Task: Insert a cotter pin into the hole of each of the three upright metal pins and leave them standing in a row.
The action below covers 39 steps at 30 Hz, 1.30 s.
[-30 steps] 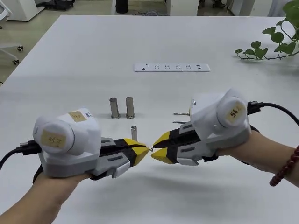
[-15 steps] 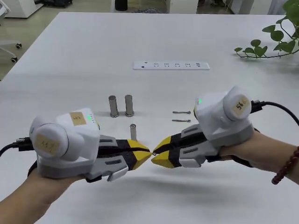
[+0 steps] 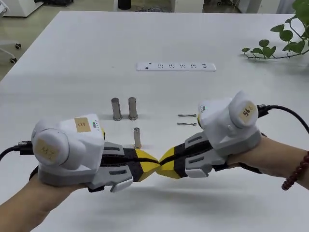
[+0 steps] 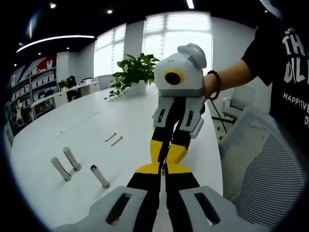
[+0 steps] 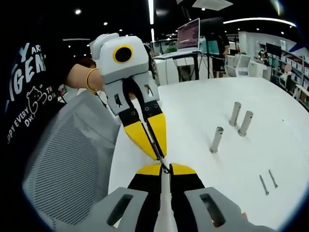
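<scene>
Left tongs [image 3: 154, 165] and right tongs [image 3: 164, 164] both closed, tips meeting; anything pinched too small to tell.

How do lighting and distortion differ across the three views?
Head view: even light, sharp, soft shadows on the table. Left gripper view: fisheye bend, windows blown out. Right gripper view: fisheye bend, dim room, bright ceiling lights.

White table [image 3: 72, 58], large, plain matte top.
White power strip [image 3: 175, 66], flat at the far middle of the table, sockets up.
Green leafy plant [image 3: 285, 41], at the table's far right edge.
Grey mesh chair back [image 4: 260, 164], beside the table.
Lit monitor [image 5: 189, 34], in the background.
Shelving [image 4: 29, 96], along a far wall.
Tall bright windows [image 4: 178, 38], behind the plant.
</scene>
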Each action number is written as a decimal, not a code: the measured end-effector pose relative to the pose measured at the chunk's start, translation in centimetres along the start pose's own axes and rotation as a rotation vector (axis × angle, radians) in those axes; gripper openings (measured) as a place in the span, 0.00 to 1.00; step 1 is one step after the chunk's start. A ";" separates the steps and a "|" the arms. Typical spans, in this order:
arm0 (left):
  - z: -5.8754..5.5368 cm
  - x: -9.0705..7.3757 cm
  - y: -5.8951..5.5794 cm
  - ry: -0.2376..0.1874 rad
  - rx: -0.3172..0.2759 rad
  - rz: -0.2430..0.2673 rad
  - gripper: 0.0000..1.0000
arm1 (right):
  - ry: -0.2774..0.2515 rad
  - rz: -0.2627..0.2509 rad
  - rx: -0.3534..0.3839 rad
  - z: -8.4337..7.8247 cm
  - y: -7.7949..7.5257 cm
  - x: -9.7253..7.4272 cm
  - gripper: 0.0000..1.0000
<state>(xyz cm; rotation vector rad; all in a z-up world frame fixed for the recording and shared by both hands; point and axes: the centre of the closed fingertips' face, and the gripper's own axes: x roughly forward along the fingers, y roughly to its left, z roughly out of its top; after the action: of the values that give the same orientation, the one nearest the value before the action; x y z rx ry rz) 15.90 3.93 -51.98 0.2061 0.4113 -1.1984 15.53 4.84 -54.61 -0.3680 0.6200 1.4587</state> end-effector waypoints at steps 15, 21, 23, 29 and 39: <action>-0.6 0.2 0.1 0.013 -0.034 0.017 0.00 | 0.085 -0.025 -0.132 -0.5 0.0 0.3 0.00; -1.0 0.4 0.2 0.033 -0.042 0.029 0.00 | 0.118 -0.039 -0.156 -0.8 -0.2 0.4 0.00; -1.3 0.5 0.4 0.046 -0.041 0.044 0.00 | 0.131 -0.045 -0.157 -0.9 -0.4 0.4 0.00; -2.0 0.4 1.0 0.060 -0.047 0.088 0.00 | 0.182 -0.086 -0.179 -1.4 -1.5 0.2 0.00; -3.2 -0.1 2.9 0.050 -0.084 0.219 0.05 | 0.251 -0.122 -0.175 -2.1 -2.9 0.1 0.00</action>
<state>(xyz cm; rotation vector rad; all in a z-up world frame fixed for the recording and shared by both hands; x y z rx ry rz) 17.91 6.27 -55.04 0.2033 0.4691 -0.9610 18.01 3.42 -56.70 -0.7221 0.6593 1.3635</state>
